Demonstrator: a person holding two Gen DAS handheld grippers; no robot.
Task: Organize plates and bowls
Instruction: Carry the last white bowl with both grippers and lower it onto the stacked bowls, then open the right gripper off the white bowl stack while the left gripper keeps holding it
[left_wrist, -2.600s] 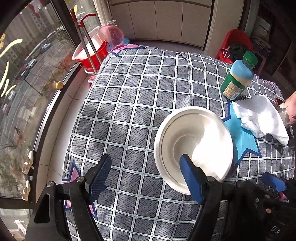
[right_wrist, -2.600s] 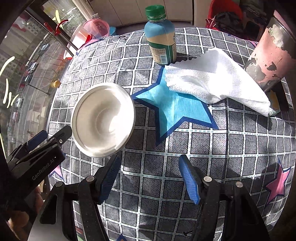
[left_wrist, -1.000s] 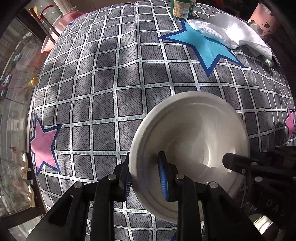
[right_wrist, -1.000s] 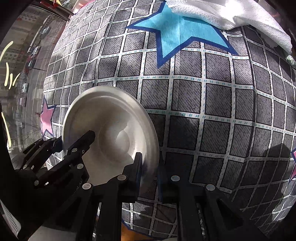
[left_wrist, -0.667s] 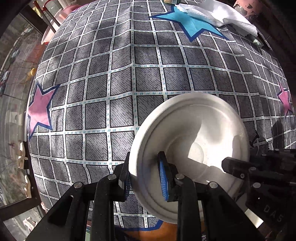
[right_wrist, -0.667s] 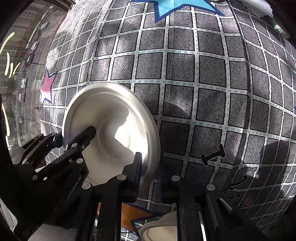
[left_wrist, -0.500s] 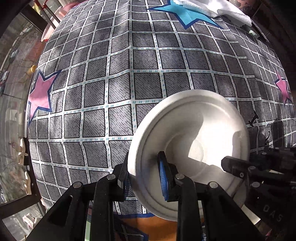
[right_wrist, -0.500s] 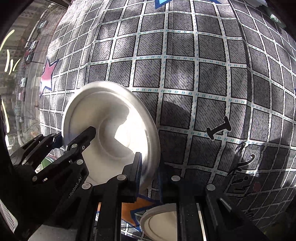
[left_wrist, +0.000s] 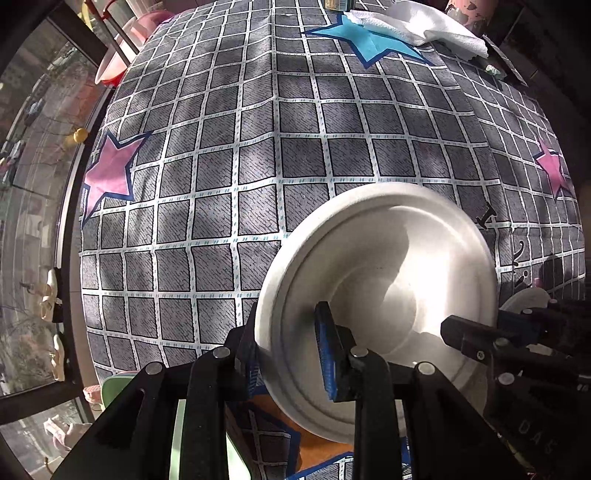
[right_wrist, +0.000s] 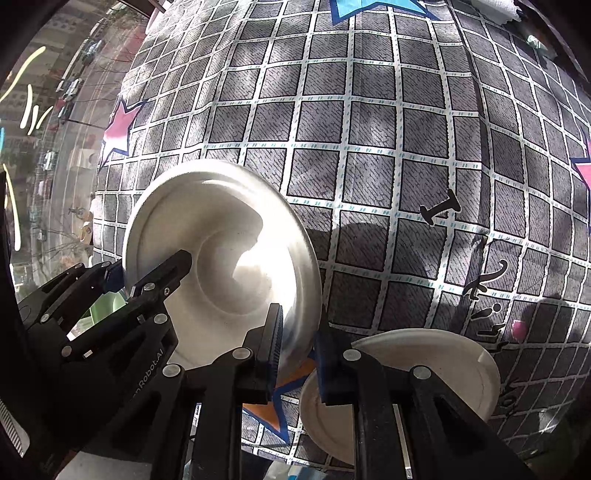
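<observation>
White bowl (left_wrist: 388, 280) lifted off the counter (left_wrist: 258, 122), carried toward its near edge, white plate (right_wrist: 443, 365) now showing below right tool (right_wrist: 299, 347).

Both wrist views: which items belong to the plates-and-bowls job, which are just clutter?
Job:
- white shallow round bowl, gripped on opposite rims by left gripper and right gripper
- white flat round plate near table edge

Clutter:
- crumpled white cloth
- pink plastic basin
- grey checked tablecloth

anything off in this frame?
Mostly fine. The white bowl hangs tilted, pinched at opposite rim edges by left gripper and right gripper. The white cloth lies crumpled at the far edge.
</observation>
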